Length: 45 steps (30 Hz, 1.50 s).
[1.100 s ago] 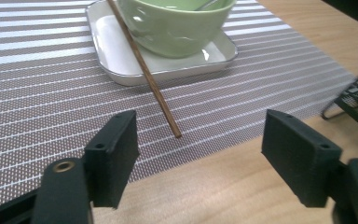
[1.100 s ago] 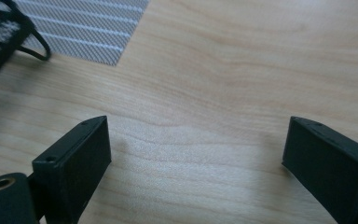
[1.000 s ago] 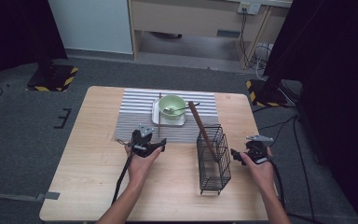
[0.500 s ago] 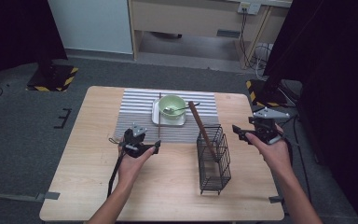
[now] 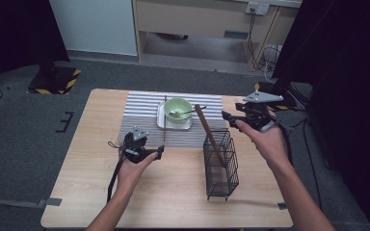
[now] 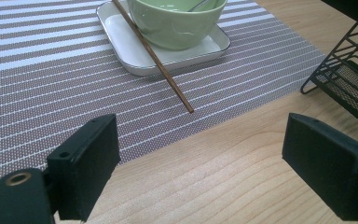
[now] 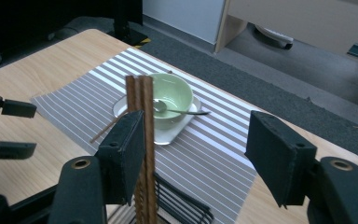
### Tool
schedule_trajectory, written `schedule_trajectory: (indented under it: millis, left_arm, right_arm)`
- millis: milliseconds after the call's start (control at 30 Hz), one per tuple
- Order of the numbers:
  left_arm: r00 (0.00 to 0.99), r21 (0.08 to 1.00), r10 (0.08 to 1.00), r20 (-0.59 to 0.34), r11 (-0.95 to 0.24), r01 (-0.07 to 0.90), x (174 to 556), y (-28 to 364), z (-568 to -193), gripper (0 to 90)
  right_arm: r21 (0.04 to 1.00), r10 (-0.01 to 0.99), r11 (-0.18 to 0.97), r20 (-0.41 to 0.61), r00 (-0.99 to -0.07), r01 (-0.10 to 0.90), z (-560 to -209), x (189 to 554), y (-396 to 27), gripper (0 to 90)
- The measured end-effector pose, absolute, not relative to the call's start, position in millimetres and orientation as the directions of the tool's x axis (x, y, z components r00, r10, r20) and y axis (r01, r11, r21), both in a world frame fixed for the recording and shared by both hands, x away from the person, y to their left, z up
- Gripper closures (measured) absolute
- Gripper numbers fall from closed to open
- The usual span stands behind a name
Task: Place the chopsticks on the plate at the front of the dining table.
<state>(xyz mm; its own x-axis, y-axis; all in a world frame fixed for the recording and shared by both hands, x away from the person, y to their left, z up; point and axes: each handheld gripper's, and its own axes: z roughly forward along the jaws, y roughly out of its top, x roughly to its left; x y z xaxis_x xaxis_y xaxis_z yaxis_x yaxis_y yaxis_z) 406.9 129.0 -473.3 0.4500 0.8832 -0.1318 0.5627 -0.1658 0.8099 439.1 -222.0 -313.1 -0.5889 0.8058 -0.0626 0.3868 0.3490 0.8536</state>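
Note:
A black wire basket [image 5: 220,166] stands on the wooden table with two brown chopsticks [image 5: 207,132] leaning in it. A green bowl [image 5: 178,109] with a spoon [image 5: 188,112] sits on a white square plate [image 5: 161,121]. A single chopstick [image 5: 165,120] lies across the plate's left side. My left gripper [image 5: 156,151] hovers low near the mat's front edge. Its jaws have just been opening and are open, with nothing between them [image 6: 196,158]. My right gripper [image 5: 231,118] is raised beyond the basket. Its jaws have been closing but stand open [image 7: 196,154]. The chopsticks [image 7: 142,107] rise past its left jaw, ungripped.
A grey striped placemat [image 5: 144,108] covers the far middle of the table [image 5: 77,192]. Bare wood lies in front of the basket and at the left. The basket's corner [image 6: 349,74] shows to the right of the left gripper. Cables trail from both grippers.
My right gripper has risen from beside the basket's right side and moved toward the far edge, its jaws narrowing. The left gripper shifted slightly left and its jaws widened a little.

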Motion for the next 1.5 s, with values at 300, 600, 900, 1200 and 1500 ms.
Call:
schedule_trajectory:
  millis: [300,600,900,1200,1500]
  left_arm:
    - [0.469,0.807,0.874,-0.128,-0.183,0.561,400,129,-479,9.9]
    - [0.468,0.803,0.874,-0.132,-0.183,0.567,398,132,-479,10.3]
    - [0.471,0.795,0.871,-0.141,-0.185,0.579,395,133,-487,10.4]
    - [0.468,0.794,0.871,-0.146,-0.179,0.582,394,136,-489,10.6]
    - [0.45,0.796,0.878,-0.163,-0.152,0.586,394,147,-487,11.6]
  right_arm:
    - [0.851,0.795,0.353,-0.055,-0.604,0.389,-319,449,-182,38.7]
    - [0.833,0.788,0.387,-0.077,-0.611,0.394,-334,456,-154,38.2]
    - [0.798,0.807,0.423,-0.116,-0.58,0.429,-355,470,-139,41.0]
    - [0.774,0.814,0.448,-0.148,-0.561,0.446,-368,477,-132,44.2]
    - [0.766,0.816,0.453,-0.151,-0.558,0.456,-374,478,-132,61.8]
